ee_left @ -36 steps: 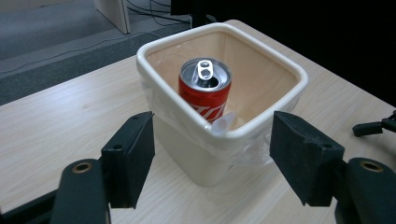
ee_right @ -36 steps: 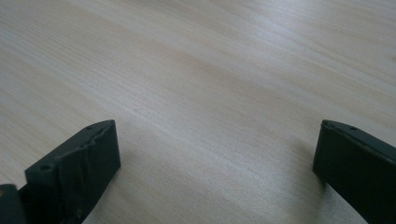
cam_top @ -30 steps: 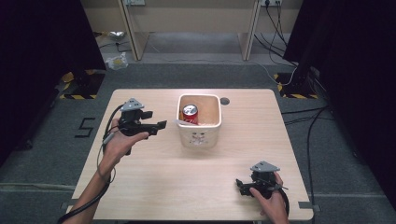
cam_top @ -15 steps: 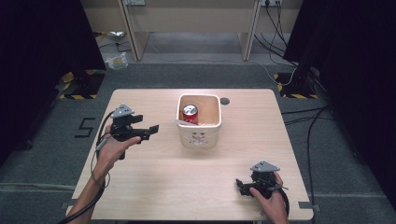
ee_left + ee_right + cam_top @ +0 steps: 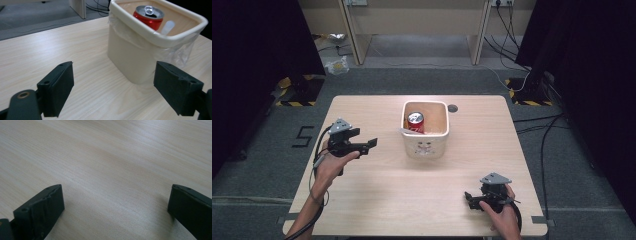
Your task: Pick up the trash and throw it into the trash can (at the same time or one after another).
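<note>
A cream bin (image 5: 426,145) with a clear plastic liner stands at the middle of the wooden table (image 5: 422,200). Inside it a red soda can (image 5: 415,121) stands upright beside a white strip. In the left gripper view the bin (image 5: 140,57) and the can (image 5: 149,15) lie ahead and to the right. My left gripper (image 5: 371,145) is open and empty, held left of the bin. Near the front right edge my right gripper (image 5: 468,198) rests low over bare wood, open and empty; its jaws stand wide apart in the right gripper view.
A small dark round hole (image 5: 453,107) sits in the tabletop behind the bin. Desk legs, cables and a crumpled bag (image 5: 336,65) lie on the grey floor beyond the table. Black curtains close off both sides.
My left gripper has drawn back from the bin, moving left and toward the front of the table. The right gripper has stayed where it was.
</note>
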`<control>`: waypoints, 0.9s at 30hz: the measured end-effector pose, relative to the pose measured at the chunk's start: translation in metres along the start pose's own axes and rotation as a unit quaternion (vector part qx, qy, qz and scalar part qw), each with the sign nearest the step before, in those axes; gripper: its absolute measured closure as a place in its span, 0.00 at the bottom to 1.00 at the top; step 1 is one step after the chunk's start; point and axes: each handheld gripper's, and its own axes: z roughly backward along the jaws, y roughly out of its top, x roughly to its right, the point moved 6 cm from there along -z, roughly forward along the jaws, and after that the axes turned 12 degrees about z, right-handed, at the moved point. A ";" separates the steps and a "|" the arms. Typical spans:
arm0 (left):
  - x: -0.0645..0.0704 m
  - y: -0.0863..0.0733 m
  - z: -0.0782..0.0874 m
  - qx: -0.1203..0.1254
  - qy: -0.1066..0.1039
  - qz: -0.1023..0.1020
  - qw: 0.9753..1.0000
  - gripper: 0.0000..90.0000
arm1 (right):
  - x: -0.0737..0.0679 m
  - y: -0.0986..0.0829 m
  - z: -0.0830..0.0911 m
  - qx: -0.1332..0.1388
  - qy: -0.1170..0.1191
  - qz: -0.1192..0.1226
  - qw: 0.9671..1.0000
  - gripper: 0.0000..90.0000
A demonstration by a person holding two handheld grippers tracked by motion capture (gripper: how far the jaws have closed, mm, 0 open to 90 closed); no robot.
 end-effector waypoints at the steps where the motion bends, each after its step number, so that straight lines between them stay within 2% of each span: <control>1: -0.004 -0.005 -0.002 0.000 0.007 -0.001 1.000 0.18 | 0.000 0.000 0.000 0.000 0.000 0.000 1.000 0.01; 8: -0.015 -0.021 -0.009 0.000 0.022 0.008 1.000 0.18 | 0.000 0.000 0.000 0.000 0.000 0.000 1.000 0.01; 22: -0.030 -0.048 -0.015 -0.004 0.033 0.020 0.999 0.18 | 0.000 0.000 0.000 0.000 0.000 0.000 1.000 0.01; 27: -0.034 -0.057 -0.017 -0.010 0.039 0.016 0.999 0.18 | 0.000 0.000 0.000 0.000 0.000 0.000 1.000 0.01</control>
